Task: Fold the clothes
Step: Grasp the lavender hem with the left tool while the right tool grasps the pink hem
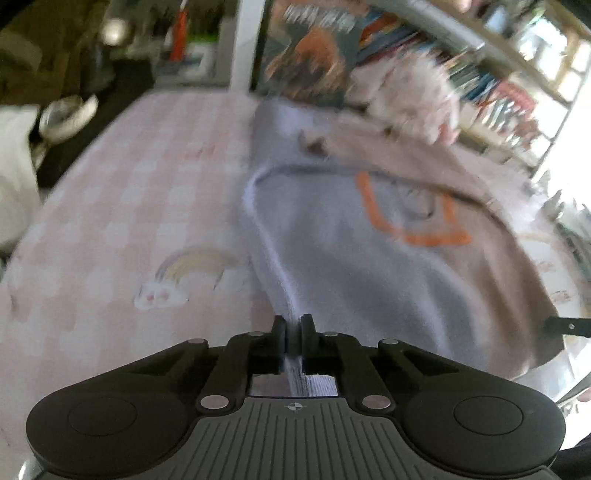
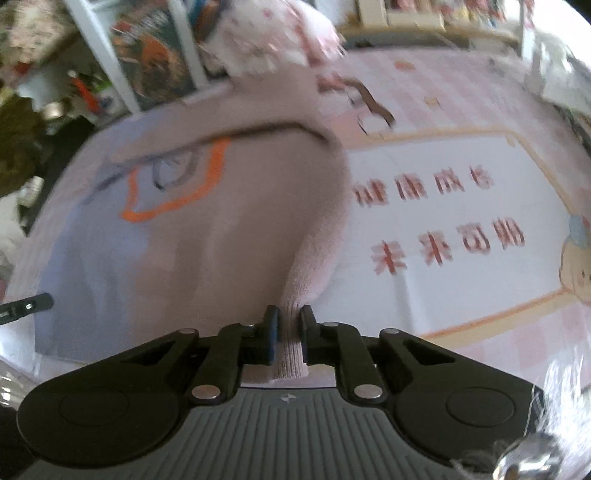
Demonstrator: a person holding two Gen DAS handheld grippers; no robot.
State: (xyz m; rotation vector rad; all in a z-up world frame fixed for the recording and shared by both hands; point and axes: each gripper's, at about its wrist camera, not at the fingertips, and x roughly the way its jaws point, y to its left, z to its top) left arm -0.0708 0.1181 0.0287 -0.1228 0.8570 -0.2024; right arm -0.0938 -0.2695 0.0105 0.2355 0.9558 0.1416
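Two grippers, left gripper (image 1: 294, 328) and right gripper (image 2: 289, 323), each pinch the lilac-and-pink sweater (image 1: 351, 258) over the checked bedsheet (image 1: 147, 184).

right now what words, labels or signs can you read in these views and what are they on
"健康成长": top row of red characters on the white panel of the pink checked bed sheet, blurred, a likely reading.
"未来可期": second row on the same panel, also blurred.
White lettering on the dark poster behind the bed: too blurred to read.
Orange outline on the grey and beige knit sweater: a shape, no legible letters.
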